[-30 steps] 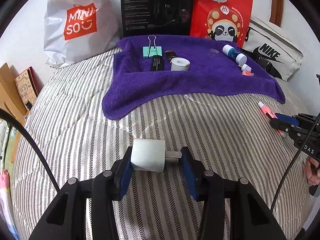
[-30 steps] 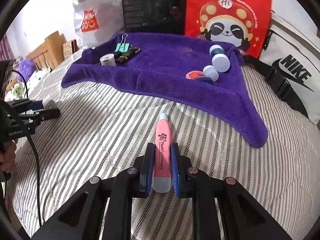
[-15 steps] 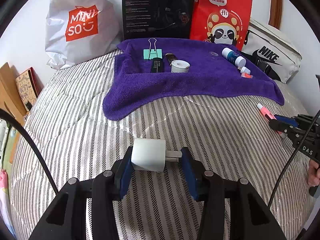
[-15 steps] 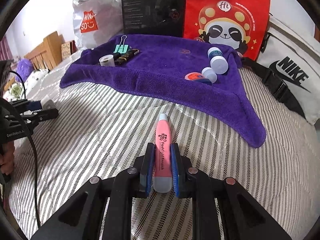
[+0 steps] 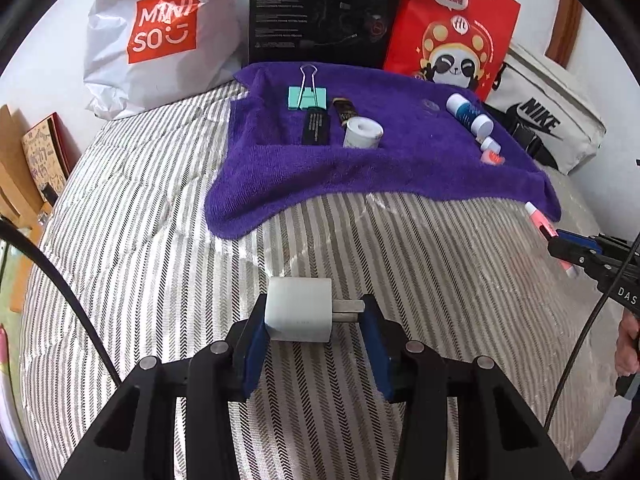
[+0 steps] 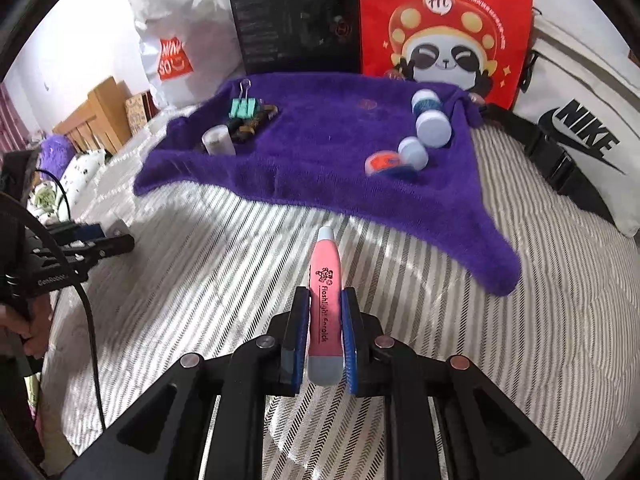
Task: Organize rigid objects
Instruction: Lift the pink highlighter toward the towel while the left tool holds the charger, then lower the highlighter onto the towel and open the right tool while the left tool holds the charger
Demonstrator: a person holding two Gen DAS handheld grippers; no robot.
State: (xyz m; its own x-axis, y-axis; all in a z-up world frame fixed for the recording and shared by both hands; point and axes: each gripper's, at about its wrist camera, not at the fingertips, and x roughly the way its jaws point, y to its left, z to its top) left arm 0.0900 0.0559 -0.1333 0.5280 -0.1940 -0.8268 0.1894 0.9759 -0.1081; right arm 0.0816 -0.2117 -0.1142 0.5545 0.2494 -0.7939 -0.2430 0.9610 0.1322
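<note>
My left gripper (image 5: 314, 316) is shut on a white plug adapter (image 5: 299, 309), its prongs against the right finger, held above the striped bed. My right gripper (image 6: 326, 312) is shut on a pink pen-shaped flashlight (image 6: 326, 300), pointing toward the purple towel (image 6: 320, 148). On the towel (image 5: 400, 160) lie a teal binder clip (image 5: 306, 96), a black bar (image 5: 316, 130), a brown tube (image 5: 346, 110) and a white tape roll (image 5: 362, 133) at left, and a blue-white bottle (image 5: 468, 114), a small cap (image 5: 490, 145) and an orange item (image 5: 492, 158) at right.
Behind the towel stand a white Miniso bag (image 5: 160, 36), a black box (image 5: 324, 12) and a red panda bag (image 5: 452, 28). A white Nike bag (image 5: 544, 120) lies at the right. Cardboard and books (image 5: 36, 160) sit past the bed's left edge.
Both grippers have moved a little toward the towel with their objects still held. The right wrist view is slightly motion-blurred.
</note>
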